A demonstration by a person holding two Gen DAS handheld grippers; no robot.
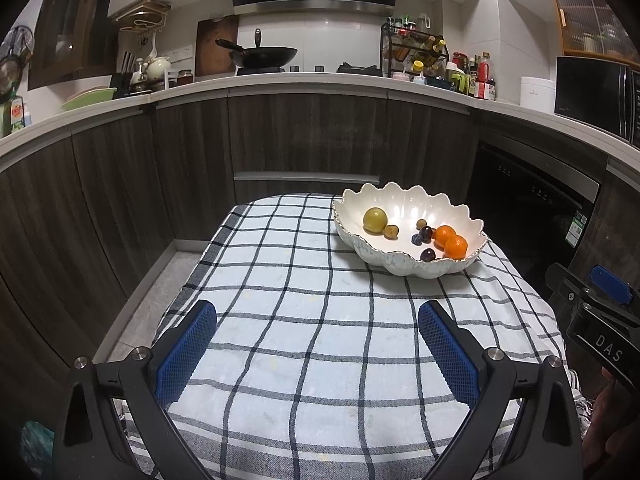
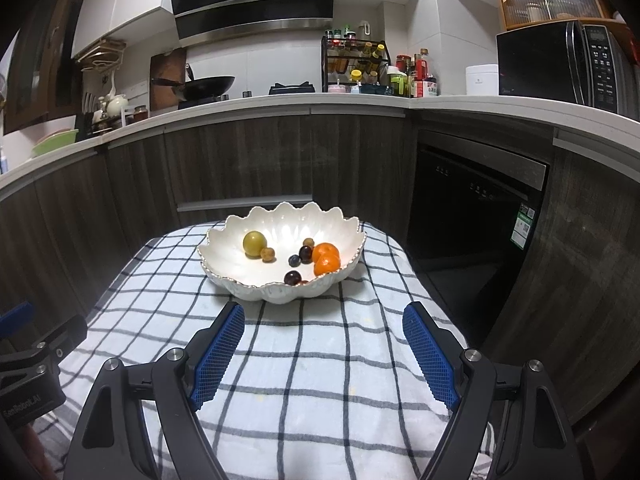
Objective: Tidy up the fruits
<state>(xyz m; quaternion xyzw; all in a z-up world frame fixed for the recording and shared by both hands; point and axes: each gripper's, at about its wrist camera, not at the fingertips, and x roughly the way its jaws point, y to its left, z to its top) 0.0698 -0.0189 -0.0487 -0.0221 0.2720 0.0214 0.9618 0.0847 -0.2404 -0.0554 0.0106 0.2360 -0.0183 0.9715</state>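
Observation:
A white scalloped bowl (image 1: pixel 404 268) (image 2: pixel 240 288) stands at the far end of the checked tablecloth (image 1: pixel 304 320) (image 2: pixel 312 360). Inside lie a yellow-green fruit (image 1: pixel 375 220) (image 2: pixel 255 243), two oranges (image 1: pixel 451 242) (image 2: pixel 326 259), several dark plums or grapes (image 1: pixel 427 255) (image 2: pixel 293 278) and small brownish fruits (image 1: pixel 391 231) (image 2: pixel 268 255). My left gripper (image 1: pixel 318 308) hovers open over the cloth, well short of the bowl, with nothing between its blue pads. My right gripper (image 2: pixel 324 312) is open too, empty, just in front of the bowl.
Dark wood cabinets and a curved white counter (image 1: pixel 312 84) ring the table, carrying a wok (image 1: pixel 264 56), bottles and a microwave (image 2: pixel 560 64). A black dishwasher (image 2: pixel 472 216) stands to the right. Floor (image 1: pixel 160 292) shows left of the table.

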